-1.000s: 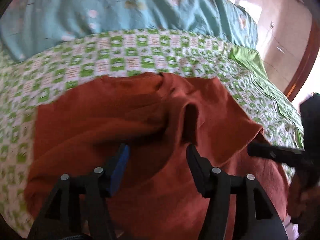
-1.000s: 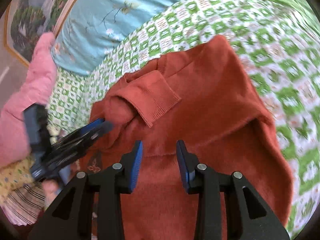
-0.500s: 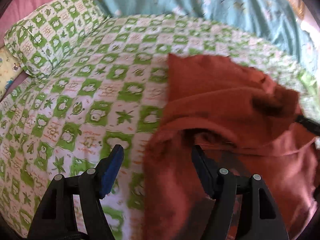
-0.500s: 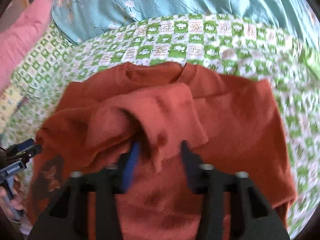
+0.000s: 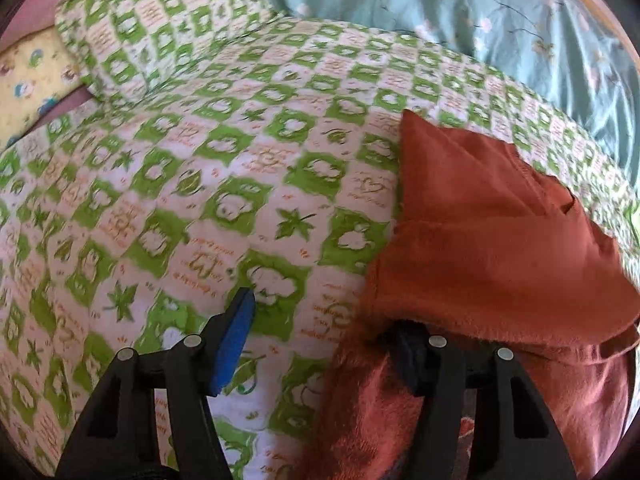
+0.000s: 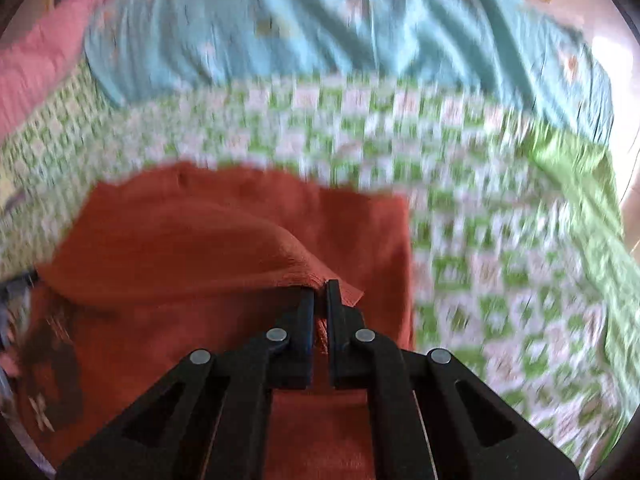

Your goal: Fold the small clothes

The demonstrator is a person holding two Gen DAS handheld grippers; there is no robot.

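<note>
A rust-red knitted sweater (image 5: 500, 240) lies on the green checked bedsheet (image 5: 200, 200), with a sleeve folded across its body. My left gripper (image 5: 324, 312) is at the sweater's left edge. Its blue-padded left finger (image 5: 236, 332) hovers over bare sheet, and the right finger is tucked under the sweater's side fold. Its jaws are closing, with the sweater's edge between them and the pads apart from it. In the right wrist view, my right gripper (image 6: 320, 286) is shut on the sleeve's cuff (image 6: 304, 268), lifted over the sweater's body (image 6: 180, 220). That view is motion-blurred.
A pillow (image 5: 160, 20) in the same green check and a yellow printed one (image 5: 28, 76) lie at the far left. A teal flowered blanket (image 5: 480, 12) is bunched along the back. Pink cloth (image 6: 40, 60) shows at the upper left of the right wrist view.
My right gripper went from open to shut on the sleeve's cuff and carried it across the sweater. My left gripper swung over to the sweater's left edge.
</note>
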